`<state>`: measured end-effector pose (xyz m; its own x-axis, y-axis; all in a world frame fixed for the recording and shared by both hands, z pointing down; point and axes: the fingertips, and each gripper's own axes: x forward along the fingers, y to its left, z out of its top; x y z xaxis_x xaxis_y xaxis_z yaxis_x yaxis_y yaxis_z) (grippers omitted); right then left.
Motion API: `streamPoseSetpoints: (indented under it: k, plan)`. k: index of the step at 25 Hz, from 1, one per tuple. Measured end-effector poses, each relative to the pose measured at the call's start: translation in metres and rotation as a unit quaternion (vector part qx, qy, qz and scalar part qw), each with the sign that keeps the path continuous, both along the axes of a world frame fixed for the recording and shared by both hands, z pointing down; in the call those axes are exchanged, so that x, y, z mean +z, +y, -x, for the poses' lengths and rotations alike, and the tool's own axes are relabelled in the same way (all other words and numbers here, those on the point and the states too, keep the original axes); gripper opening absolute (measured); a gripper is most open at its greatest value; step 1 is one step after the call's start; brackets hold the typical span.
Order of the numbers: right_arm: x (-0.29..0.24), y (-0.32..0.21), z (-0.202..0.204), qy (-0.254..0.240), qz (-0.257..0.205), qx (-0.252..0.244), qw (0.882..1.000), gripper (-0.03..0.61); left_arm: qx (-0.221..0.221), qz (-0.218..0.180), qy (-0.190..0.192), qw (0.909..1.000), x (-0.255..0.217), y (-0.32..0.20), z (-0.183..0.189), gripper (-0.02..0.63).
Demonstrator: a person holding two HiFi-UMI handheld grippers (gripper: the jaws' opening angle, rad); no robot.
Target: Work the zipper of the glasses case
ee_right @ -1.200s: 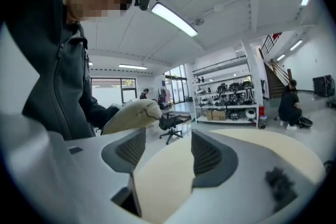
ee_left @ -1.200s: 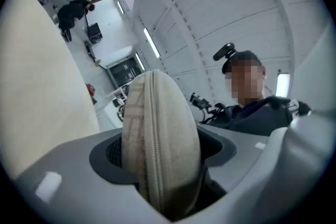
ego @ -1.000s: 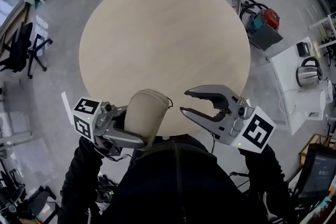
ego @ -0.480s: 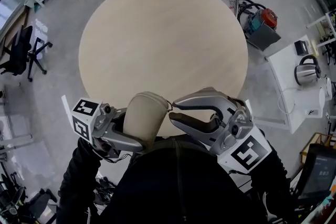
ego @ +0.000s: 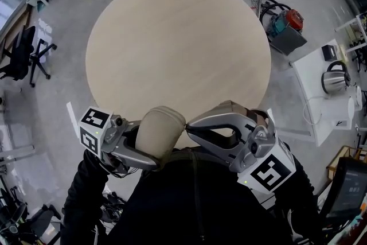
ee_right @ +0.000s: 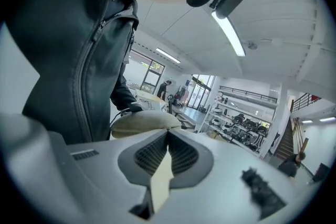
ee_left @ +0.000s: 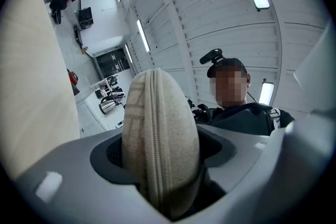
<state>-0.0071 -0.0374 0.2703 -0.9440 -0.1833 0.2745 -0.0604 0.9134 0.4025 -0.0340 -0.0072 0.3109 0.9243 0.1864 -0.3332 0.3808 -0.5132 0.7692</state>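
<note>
A beige fabric glasses case (ego: pixel 160 129) is held upright over the near edge of the round table (ego: pixel 178 37). My left gripper (ego: pixel 150 149) is shut on it, with the jaws pressing its two flat sides. In the left gripper view the case (ee_left: pixel 160 155) fills the jaws and its zipper seam runs up the middle. My right gripper (ego: pixel 188 127) comes in from the right. Its jaws are shut, with the tips against the case's right edge. In the right gripper view the closed tips (ee_right: pixel 168 134) meet just in front of the case (ee_right: pixel 144 122). Whether they pinch the zipper pull is hidden.
The person's dark jacket fills the bottom of the head view, close behind both grippers. A white side table with a kettle (ego: pixel 331 78) stands at the right, a red and teal machine (ego: pixel 285 23) on the floor beyond it, and an office chair (ego: pixel 26 54) at the left.
My right gripper has swung left to the case's right edge and its jaws have gone from wide open to closed. The left gripper and the case have barely moved.
</note>
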Motion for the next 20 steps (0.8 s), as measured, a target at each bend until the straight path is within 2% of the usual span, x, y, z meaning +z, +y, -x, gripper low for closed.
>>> streamPoseSetpoints:
  k: [4, 10, 14, 17, 20]
  plan:
    - [0.008, 0.003, 0.000, 0.028, -0.037, 0.030, 0.998, 0.007, 0.020, 0.001, -0.030, 0.9994, 0.008, 0.008, 0.001, 0.327]
    - [0.010, 0.000, -0.005, 0.032, -0.024, 0.050, 0.998, 0.007, 0.040, 0.003, -0.058, 0.9975, 0.012, 0.010, -0.004, 0.322]
    - [0.011, -0.007, -0.011, 0.050, -0.021, 0.045, 0.997, 0.007, 0.072, -0.006, -0.070, 0.9949, 0.016, 0.009, -0.009, 0.321]
    - [0.020, -0.014, -0.017, 0.080, -0.023, 0.039, 0.996, 0.008, 0.111, -0.039, -0.110, 0.9869, 0.025, 0.010, -0.018, 0.314]
    - [0.026, -0.018, -0.019, 0.093, -0.022, 0.035, 0.995, 0.008, 0.161, -0.096, -0.167, 0.9679, 0.037, 0.016, -0.027, 0.311]
